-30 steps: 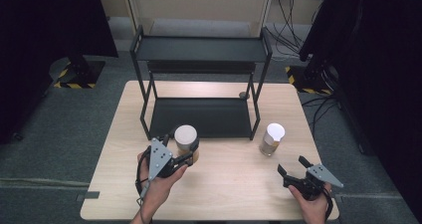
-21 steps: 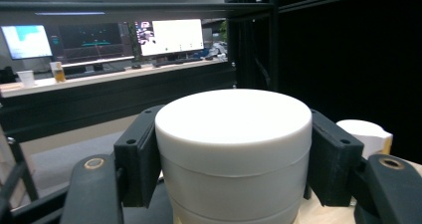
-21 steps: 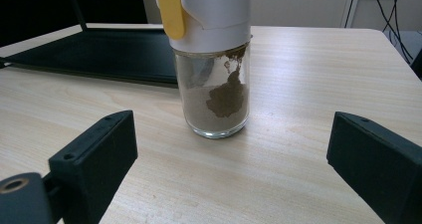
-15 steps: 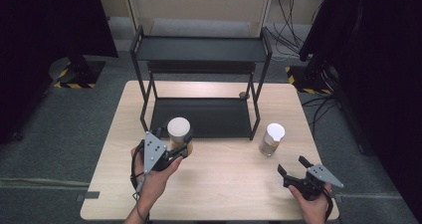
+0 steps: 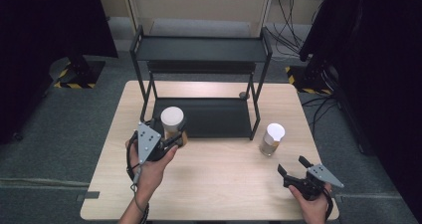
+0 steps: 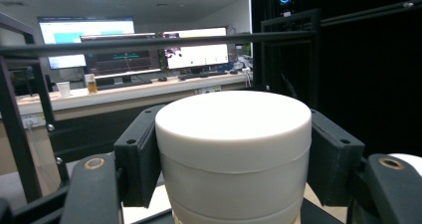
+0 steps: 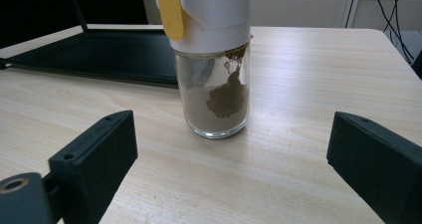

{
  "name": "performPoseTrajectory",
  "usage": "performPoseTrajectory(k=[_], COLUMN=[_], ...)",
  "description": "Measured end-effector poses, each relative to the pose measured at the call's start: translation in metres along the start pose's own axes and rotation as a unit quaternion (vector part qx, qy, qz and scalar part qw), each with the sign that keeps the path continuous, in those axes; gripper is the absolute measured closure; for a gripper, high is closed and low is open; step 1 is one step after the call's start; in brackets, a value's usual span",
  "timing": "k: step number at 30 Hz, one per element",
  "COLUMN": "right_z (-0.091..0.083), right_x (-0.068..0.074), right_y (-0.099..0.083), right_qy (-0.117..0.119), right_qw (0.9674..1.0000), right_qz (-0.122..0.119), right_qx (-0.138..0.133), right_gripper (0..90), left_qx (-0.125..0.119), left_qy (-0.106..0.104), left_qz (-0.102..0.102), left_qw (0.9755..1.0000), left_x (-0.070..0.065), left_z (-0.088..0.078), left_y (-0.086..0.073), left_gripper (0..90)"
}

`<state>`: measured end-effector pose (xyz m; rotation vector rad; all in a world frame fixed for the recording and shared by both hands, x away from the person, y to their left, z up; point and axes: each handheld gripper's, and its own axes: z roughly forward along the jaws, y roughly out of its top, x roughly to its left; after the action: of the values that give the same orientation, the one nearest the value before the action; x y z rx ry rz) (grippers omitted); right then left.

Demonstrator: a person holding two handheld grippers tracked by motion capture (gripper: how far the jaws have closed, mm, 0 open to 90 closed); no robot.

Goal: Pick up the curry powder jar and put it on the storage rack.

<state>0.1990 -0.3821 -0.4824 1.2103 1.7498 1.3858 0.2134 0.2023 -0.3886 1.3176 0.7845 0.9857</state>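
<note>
The left hand-held gripper [image 5: 175, 139] is clamped on the upright jar [image 5: 172, 123] just in front of the rack's [image 5: 201, 49] lower shelf [image 5: 214, 117], left end, while the right hand-held gripper [image 5: 293, 170] waits wide open and empty near the counter's [image 5: 219, 184] right front corner.
</note>
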Motion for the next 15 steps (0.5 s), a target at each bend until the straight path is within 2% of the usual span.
performPoseTrajectory(k=[15], right_z=[0.000], right_x=[0.000], right_y=[0.000], right_qy=[0.001], right_qw=[1.0000], right_qz=[0.000], right_qx=[0.001], right_gripper=[6.1], left_qx=[-0.016], left_qy=[0.034], left_qz=[0.003], left_qw=[0.9993], left_x=[0.006], left_z=[0.013], left_y=[0.014], left_gripper=[32.9])
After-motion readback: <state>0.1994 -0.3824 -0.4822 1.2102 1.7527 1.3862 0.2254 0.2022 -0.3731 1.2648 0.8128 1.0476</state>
